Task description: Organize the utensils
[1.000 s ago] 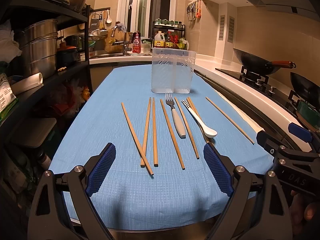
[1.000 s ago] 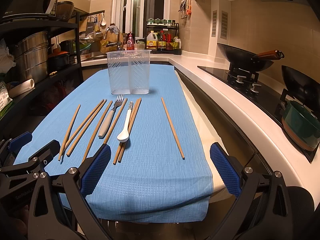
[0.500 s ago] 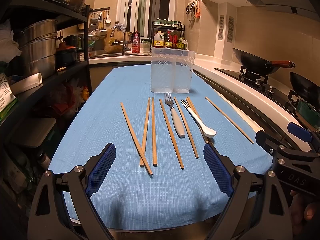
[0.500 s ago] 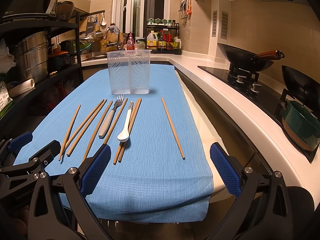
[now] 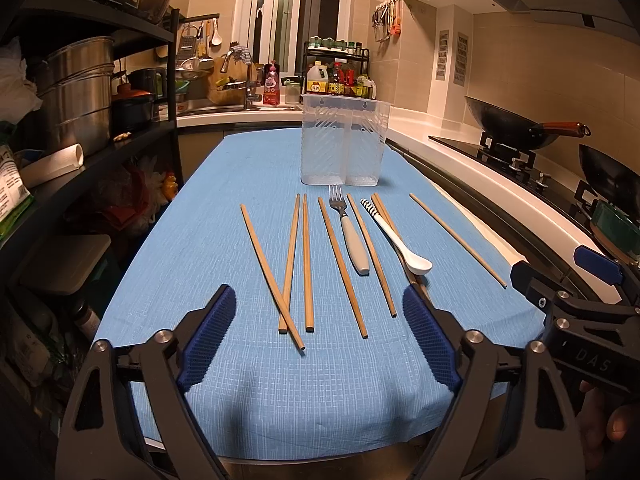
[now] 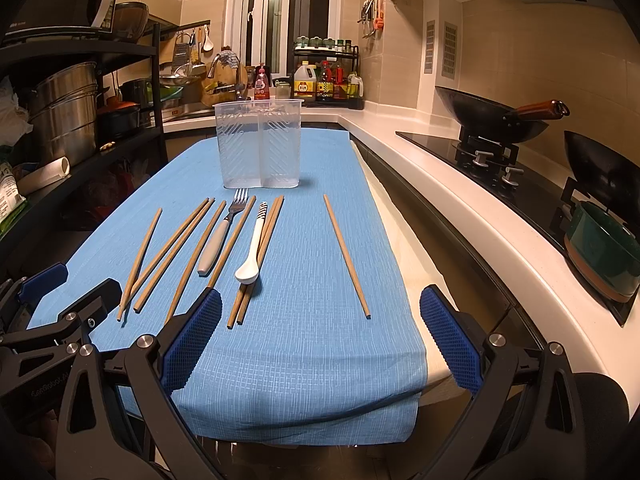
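Observation:
Several wooden chopsticks (image 5: 306, 264) lie side by side on the blue cloth (image 5: 240, 380). Among them are a grey-handled fork (image 5: 352, 240) and a white spoon (image 5: 400, 240) with a striped handle. One chopstick (image 5: 456, 240) lies apart on the right. Behind them stands a clear two-compartment holder (image 5: 344, 144), with nothing in it. My left gripper (image 5: 319, 338) hovers at the near ends of the chopsticks, its jaws closing and gripping nothing. My right gripper (image 6: 320, 344) is open over bare cloth, between the spoon (image 6: 252, 252) and the lone chopstick (image 6: 346, 256), short of the holder (image 6: 258, 148).
A black shelf rack (image 5: 120, 152) with steel pots stands along the left. A white counter (image 6: 460, 208) runs down the right with woks (image 6: 492, 124) on the hob and a green pot (image 6: 604, 256). Sink and bottles sit at the back.
The left gripper's pads have come slightly closer together. Neither hand has moved, and the utensils lie as before.

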`<action>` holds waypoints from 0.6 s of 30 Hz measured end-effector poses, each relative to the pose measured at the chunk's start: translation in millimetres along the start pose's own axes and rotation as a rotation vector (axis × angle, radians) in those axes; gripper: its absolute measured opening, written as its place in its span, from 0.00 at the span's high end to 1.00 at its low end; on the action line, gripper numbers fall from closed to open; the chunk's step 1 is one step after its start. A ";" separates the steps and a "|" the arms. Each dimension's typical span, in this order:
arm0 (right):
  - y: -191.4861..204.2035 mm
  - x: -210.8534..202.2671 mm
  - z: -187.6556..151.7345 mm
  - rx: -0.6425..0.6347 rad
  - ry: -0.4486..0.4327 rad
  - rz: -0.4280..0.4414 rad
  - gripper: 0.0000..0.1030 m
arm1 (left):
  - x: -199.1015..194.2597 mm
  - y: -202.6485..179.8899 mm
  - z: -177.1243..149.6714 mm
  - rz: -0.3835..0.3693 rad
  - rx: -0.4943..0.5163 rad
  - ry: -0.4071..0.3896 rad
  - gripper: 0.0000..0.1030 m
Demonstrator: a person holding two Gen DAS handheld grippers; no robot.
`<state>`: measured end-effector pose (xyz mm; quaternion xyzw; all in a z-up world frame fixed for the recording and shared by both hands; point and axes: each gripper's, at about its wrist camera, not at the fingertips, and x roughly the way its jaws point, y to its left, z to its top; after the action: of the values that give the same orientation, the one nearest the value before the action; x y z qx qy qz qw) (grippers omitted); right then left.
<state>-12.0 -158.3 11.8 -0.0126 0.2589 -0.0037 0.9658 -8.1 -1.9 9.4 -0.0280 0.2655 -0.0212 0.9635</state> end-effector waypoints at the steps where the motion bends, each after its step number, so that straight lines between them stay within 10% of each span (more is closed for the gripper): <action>1: -1.6 1.4 0.3 0.012 0.006 0.002 0.06 | 1.3 0.6 -1.3 0.002 -0.004 0.007 0.30; 7: -16.5 21.5 1.7 0.114 0.068 0.026 0.33 | 16.2 6.6 -13.1 0.008 -0.050 0.076 0.67; 11: -24.3 42.4 1.9 0.166 0.106 -0.022 0.59 | 25.8 10.8 -19.2 0.050 -0.073 0.091 0.70; 18: -31.3 63.6 -3.8 0.216 0.151 -0.023 0.64 | 42.2 12.3 -19.8 0.080 -0.077 0.098 0.70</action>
<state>41.2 -190.5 -22.5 0.0888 0.3286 -0.0434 0.9393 18.3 7.2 -29.9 -0.0532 0.3136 0.0262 0.9477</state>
